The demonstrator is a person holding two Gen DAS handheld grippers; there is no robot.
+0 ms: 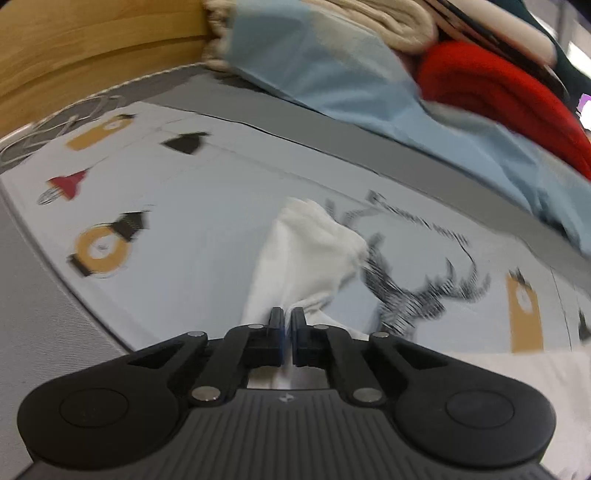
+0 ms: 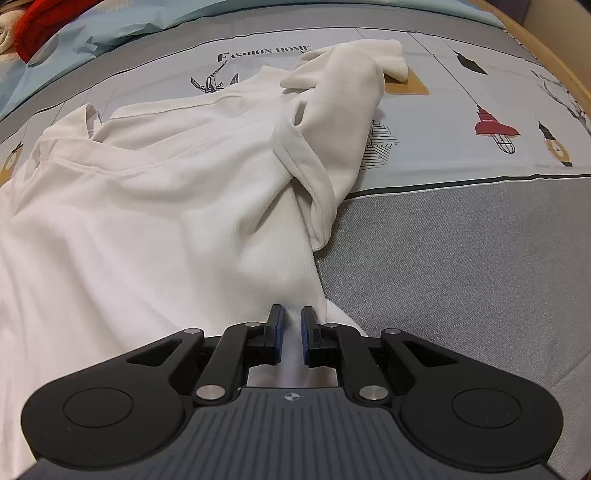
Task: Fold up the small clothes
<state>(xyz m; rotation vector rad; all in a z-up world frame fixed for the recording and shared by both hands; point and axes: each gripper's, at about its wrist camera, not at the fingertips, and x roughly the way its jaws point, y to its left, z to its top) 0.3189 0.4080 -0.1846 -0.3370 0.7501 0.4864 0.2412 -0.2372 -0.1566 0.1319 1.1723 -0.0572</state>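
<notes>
Shirt (image 2: 155, 206) btwn gripper (image 2: 291, 314) pads.

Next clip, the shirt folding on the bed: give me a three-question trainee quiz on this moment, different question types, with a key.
1. True or false: the right gripper is shut on the white shirt.
2. Multiple choice: which words are printed on the bedsheet beyond the shirt? A) Sweet Dreams B) Fashion Home C) Good Night
3. Fill in: in the left wrist view, behind the left gripper, a red garment lies in the pile of clothes above a light ____ cloth.

Key: 1 true, white fabric is pinched between its jaws; 2 B; 3 blue.
</notes>
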